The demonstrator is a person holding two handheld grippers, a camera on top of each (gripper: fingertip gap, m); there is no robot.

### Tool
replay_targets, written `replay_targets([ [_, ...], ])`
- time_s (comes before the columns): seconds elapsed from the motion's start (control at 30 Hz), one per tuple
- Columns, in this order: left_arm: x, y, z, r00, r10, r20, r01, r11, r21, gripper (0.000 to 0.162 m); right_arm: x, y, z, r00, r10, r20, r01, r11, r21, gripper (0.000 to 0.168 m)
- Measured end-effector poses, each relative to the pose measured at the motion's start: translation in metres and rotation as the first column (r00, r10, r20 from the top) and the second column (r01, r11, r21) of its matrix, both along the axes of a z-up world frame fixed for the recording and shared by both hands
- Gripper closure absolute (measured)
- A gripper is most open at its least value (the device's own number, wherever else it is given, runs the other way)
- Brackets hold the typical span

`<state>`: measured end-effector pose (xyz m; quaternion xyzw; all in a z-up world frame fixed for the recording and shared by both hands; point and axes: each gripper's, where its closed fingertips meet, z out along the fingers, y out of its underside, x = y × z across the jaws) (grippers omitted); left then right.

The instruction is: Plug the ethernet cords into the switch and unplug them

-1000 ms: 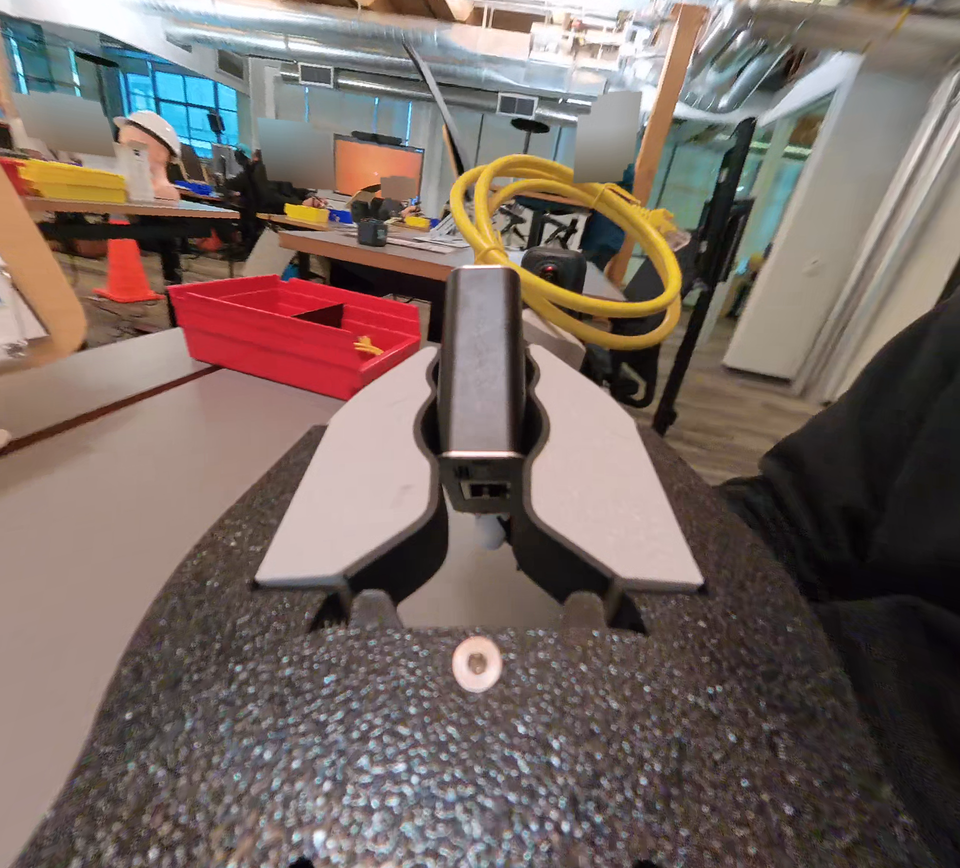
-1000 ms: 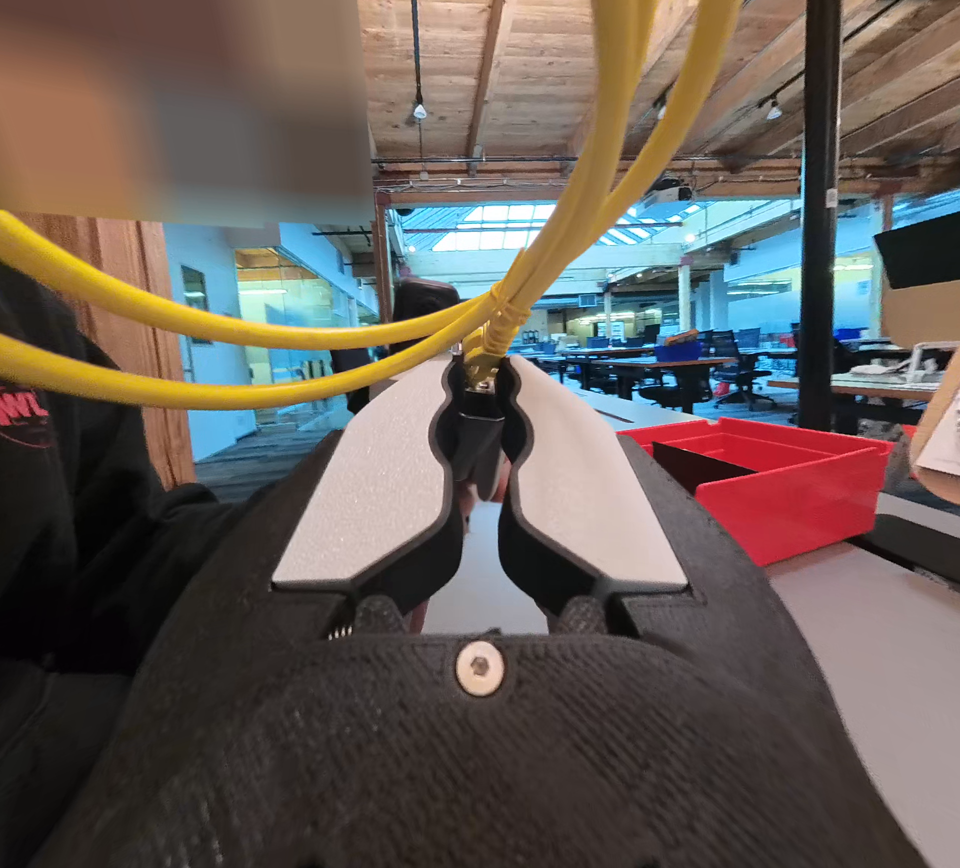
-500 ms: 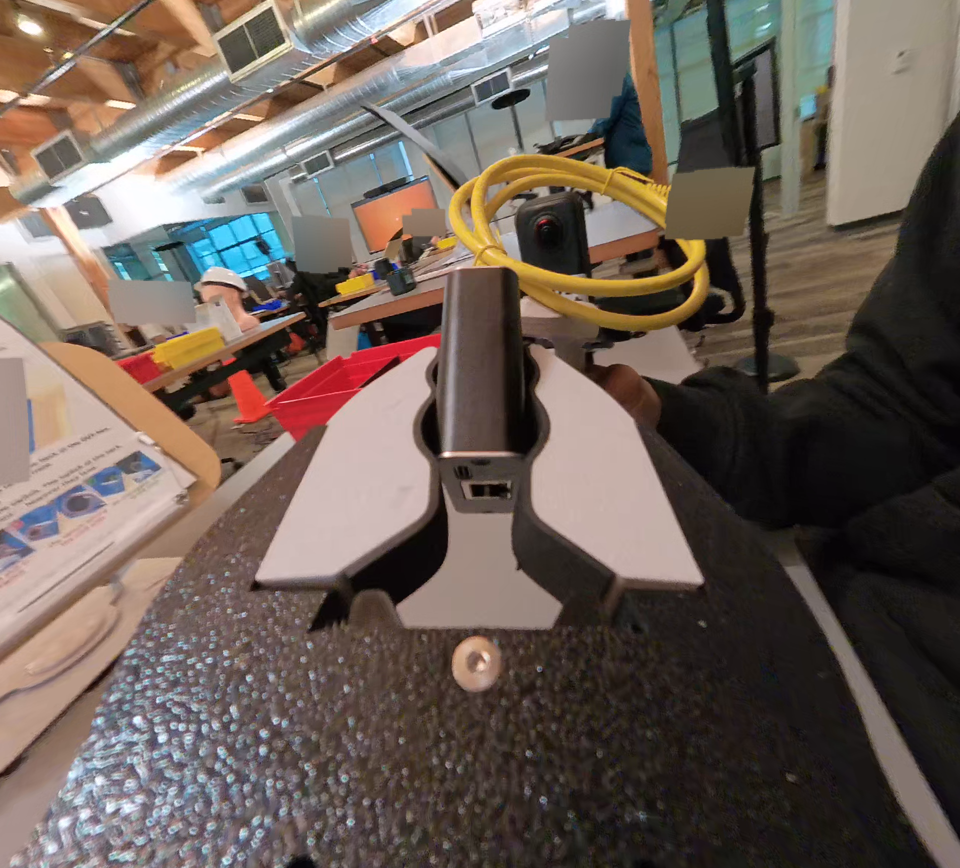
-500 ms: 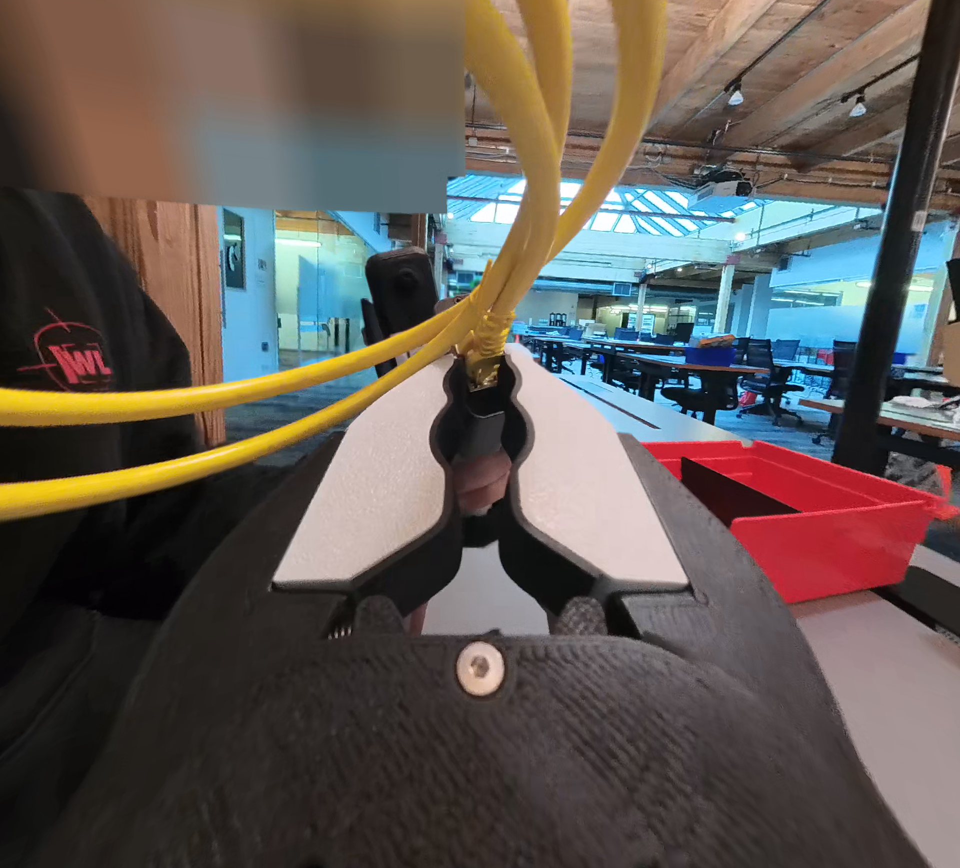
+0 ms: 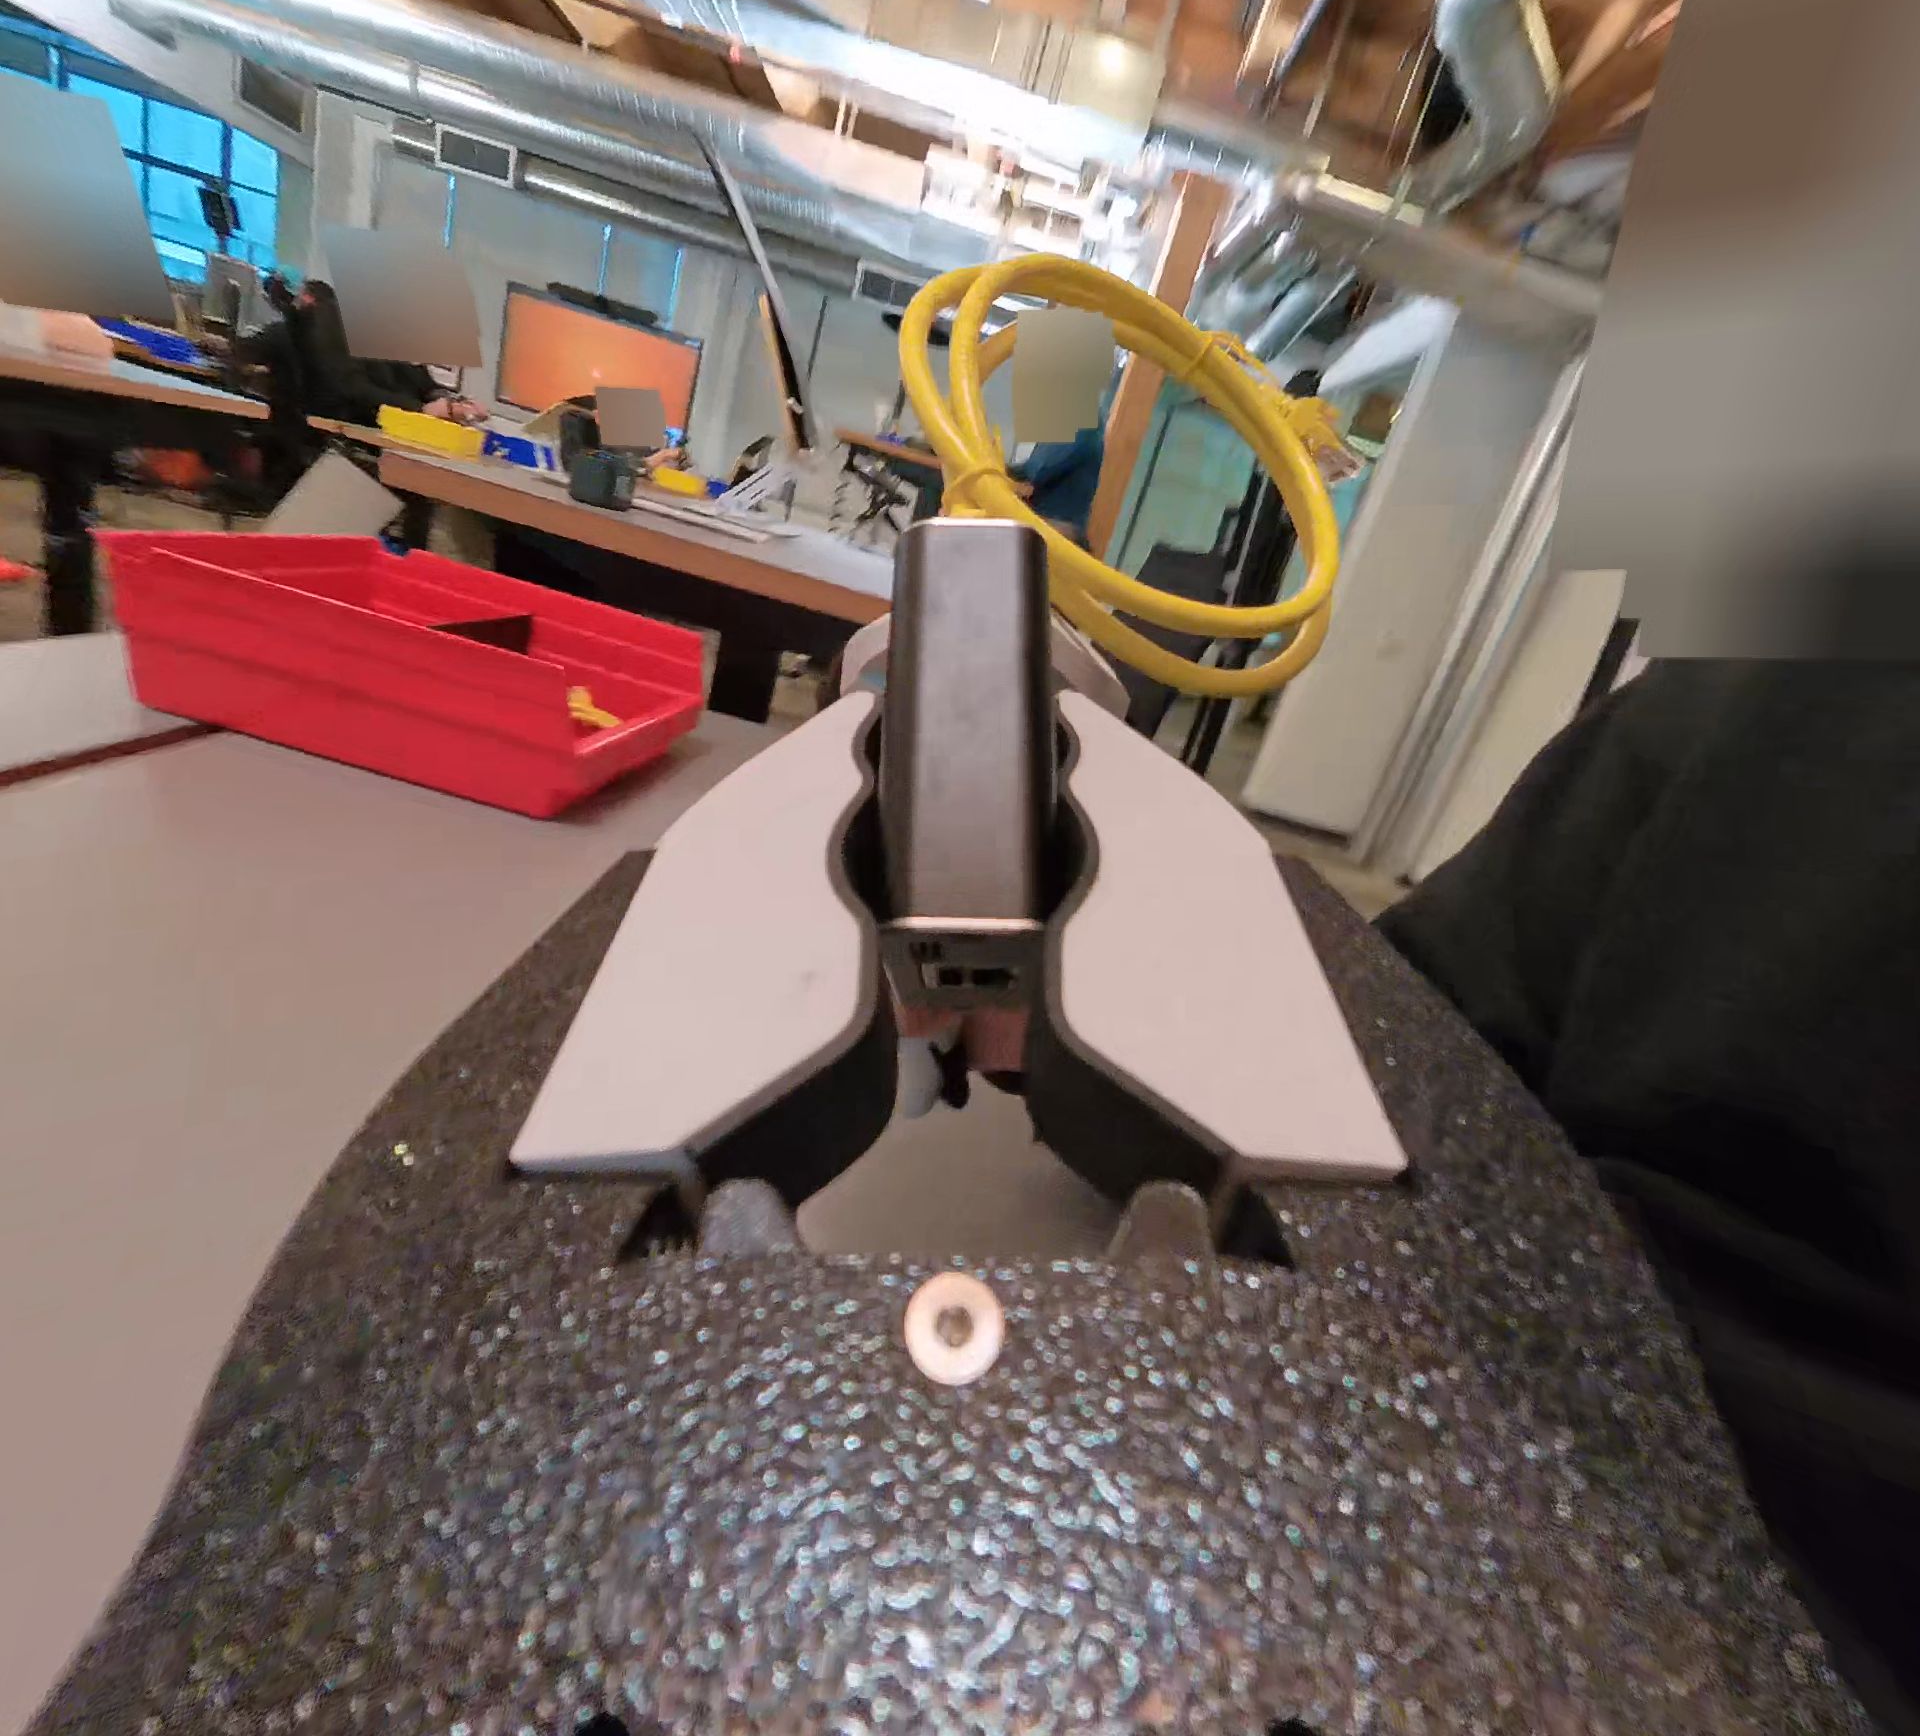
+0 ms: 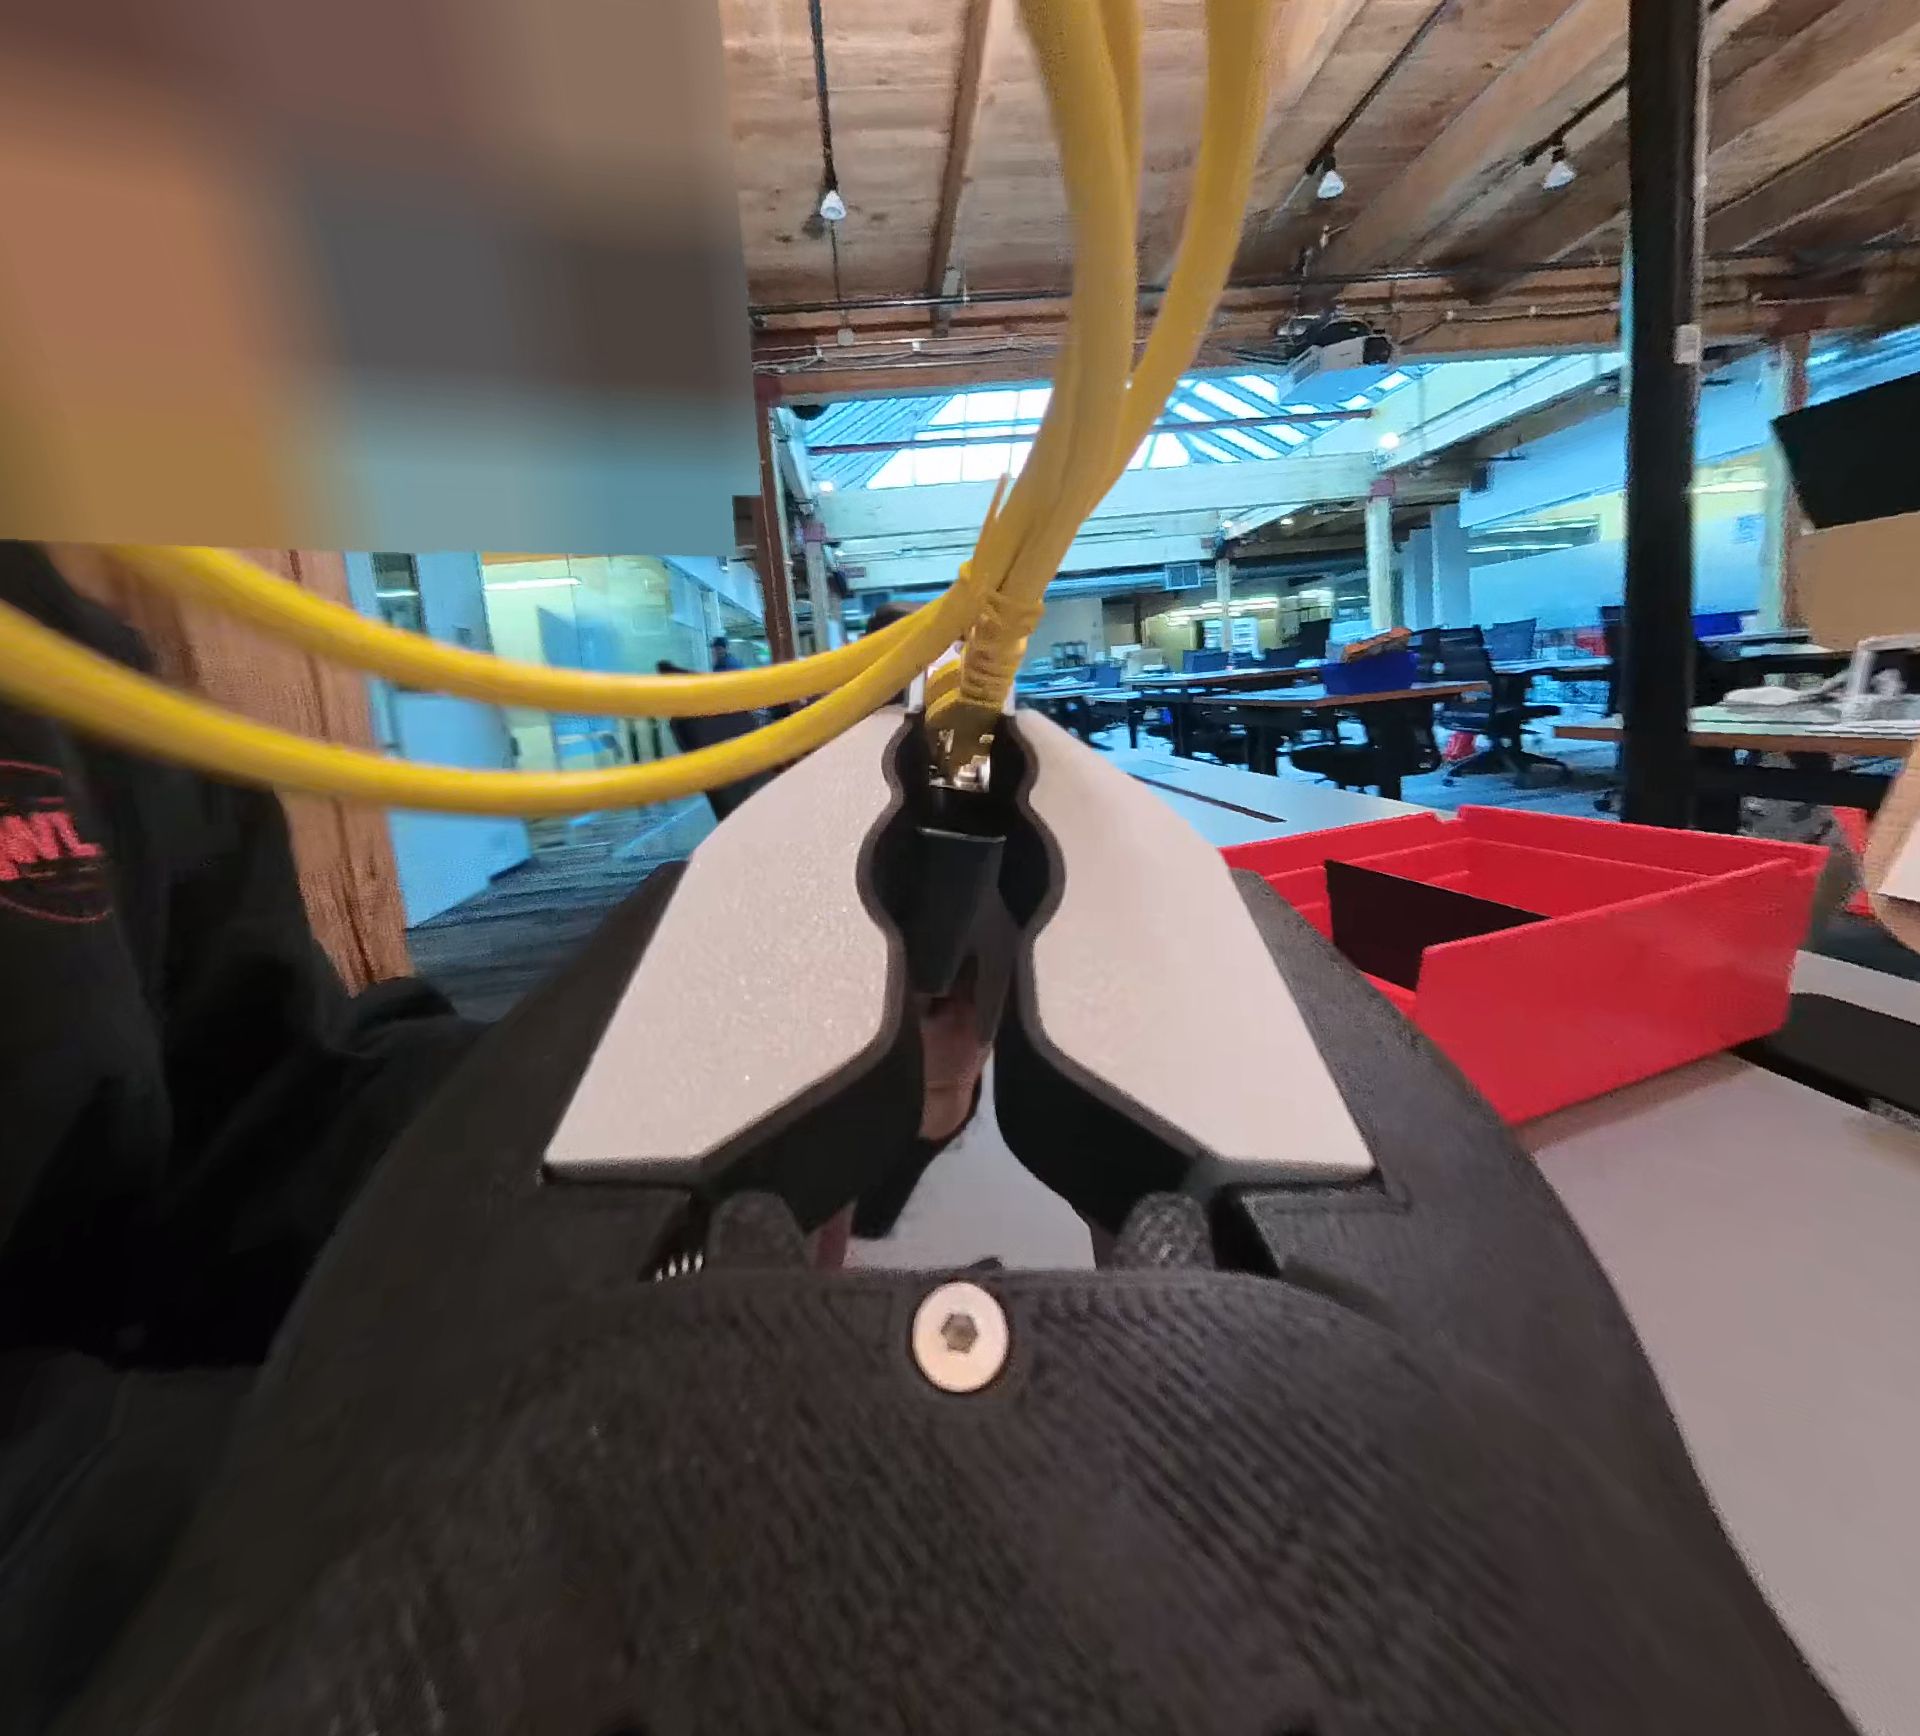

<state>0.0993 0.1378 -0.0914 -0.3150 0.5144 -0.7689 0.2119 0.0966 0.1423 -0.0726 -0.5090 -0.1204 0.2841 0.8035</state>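
While both pieces are held up off the grey bench (image 5: 260, 907), the work sits at the plugging or unplugging step. The left tool (image 5: 961, 803) is clamped narrow on a slim dark metal box with rounded edges, the switch (image 5: 961, 730), which points away toward the far side. The right tool (image 6: 961, 803) grips the clear-tipped plug end of a coiled, tied yellow ethernet cord (image 5: 1132, 481), whose loops arch above and to the left of it. Whether the plug is seated in the switch or just at its port I cannot tell, as the joint is hidden. Next, the plug likely needs lining up square with the port and a straight push. A red plastic bin (image 5: 395, 658) rests farther back.
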Motion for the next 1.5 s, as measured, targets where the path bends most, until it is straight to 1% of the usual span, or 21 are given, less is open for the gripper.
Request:
replay_targets([
  [0.07,0.005,0.0,-0.005,1.0,-0.005,-0.022,0.005,0.999,-0.038,0.136,0.004,0.002,-0.003,1.0,-0.022,-0.002,0.021,1.0,-0.017,0.154],
  [0.17,0.011,0.003,-0.013,0.99,0.138,-0.02,-0.132,0.975,0.179,0.135,0.011,0.001,-0.01,0.999,-0.016,-0.038,0.015,0.999,-0.031,0.154],
  [0.2,0.01,0.003,-0.013,0.99,0.14,-0.023,-0.133,0.972,0.192,0.135,0.009,0.001,-0.01,0.999,-0.002,-0.045,0.001,1.0,-0.027,0.154],
  [0.33,0.011,0.005,-0.015,0.996,0.041,-0.082,-0.041,0.999,0.004,0.136,0.012,0.007,-0.013,0.999,-0.04,-0.016,0.039,0.998,-0.054,0.154],
  [0.5,0.01,0.007,-0.013,0.989,0.081,-0.124,-0.074,0.995,0.06,0.136,0.011,0.005,-0.016,1.0,0.008,-0.005,-0.008,0.997,-0.075,0.153],
  [0.57,0.01,0.016,-0.009,0.98,0.092,-0.178,-0.096,0.995,-0.016,0.136,0.011,0.01,-0.027,0.996,0.005,0.084,0.008,0.988,-0.157,0.154],
  [0.6,0.01,0.022,-0.005,0.976,0.083,-0.2,-0.102,0.991,-0.087,0.135,0.011,0.011,-0.031,0.988,-0.029,0.148,0.054,0.984,-0.171,0.157],
  [0.63,0.009,0.029,-0.001,0.972,0.08,-0.223,-0.118,0.979,-0.165,0.136,0.015,0.011,-0.036,0.969,-0.089,0.231,0.13,0.977,-0.171,0.15],
  [0.7,0.007,0.04,0.0,0.96,0.055,-0.273,-0.124,0.961,-0.245,0.136,0.026,0.01,-0.05,0.903,-0.194,0.384,0.283,0.94,-0.192,0.137],
  [0.8,0.006,0.064,-0.001,0.946,0.076,-0.317,-0.191,0.917,-0.351,0.136,0.029,-0.003,-0.064,0.799,-0.258,0.544,0.424,0.882,-0.205,0.118],
  [0.87,0.007,0.07,-0.005,0.937,0.056,-0.344,-0.204,0.889,-0.411,0.135,0.041,-0.016,-0.071,0.649,-0.346,0.678,0.579,0.802,-0.145,0.105],
  [0.97,0.013,0.069,-0.015,0.921,0.059,-0.386,-0.227,0.885,-0.407,0.135,0.062,-0.047,-0.035,0.465,-0.499,0.732,0.728,0.686,0.005,0.106],
  [1.07,0.016,0.057,-0.015,0.918,0.004,-0.396,-0.195,0.875,-0.442,0.135,0.037,-0.059,-0.007,0.411,-0.434,0.802,0.695,0.718,0.032,0.114],
  [1.1,0.017,0.053,-0.016,0.915,-0.011,-0.404,-0.186,0.876,-0.445,0.135,0.021,-0.054,-0.006,0.357,-0.393,0.847,0.674,0.736,0.058,0.113],
  [1.13,0.019,0.048,-0.019,0.907,-0.003,-0.42,-0.193,0.886,-0.423,0.135,0.011,-0.047,-0.008,0.258,-0.365,0.895,0.677,0.729,0.102,0.112],
  [1.2,0.023,0.045,-0.024,0.893,0.047,-0.448,-0.236,0.895,-0.377,0.135,0.002,-0.041,-0.004,-0.004,-0.345,0.938,0.693,0.675,0.251,0.11],
  [1.23,0.023,0.044,-0.024,0.892,0.049,-0.45,-0.238,0.897,-0.373,0.135,-0.014,-0.04,0.003,-0.068,-0.367,0.928,0.637,0.7,0.324,0.114],
  [1.3,0.021,0.039,-0.02,0.896,0.022,-0.443,-0.216,0.893,-0.394,0.135,-0.041,-0.037,0.007,-0.049,-0.377,0.925,0.523,0.779,0.345,0.132],
  [1.33,0.02,0.036,-0.019,0.897,0.019,-0.442,-0.208,0.899,-0.384,0.136,-0.037,-0.032,0.002,-0.062,-0.346,0.936,0.52,0.789,0.326,0.13],
  [1.43,0.02,0.026,-0.017,0.896,0.018,-0.443,-0.193,0.916,-0.353,0.135,0.018,-0.016,-0.024,-0.199,-0.186,0.962,0.638,0.721,0.272,0.113],
  [1.5,0.02,0.022,-0.017,0.895,0.019,-0.445,-0.19,0.92,-0.343,0.135,0.033,-0.015,-0.025,-0.263,-0.146,0.954,0.637,0.716,0.286,0.109],
])
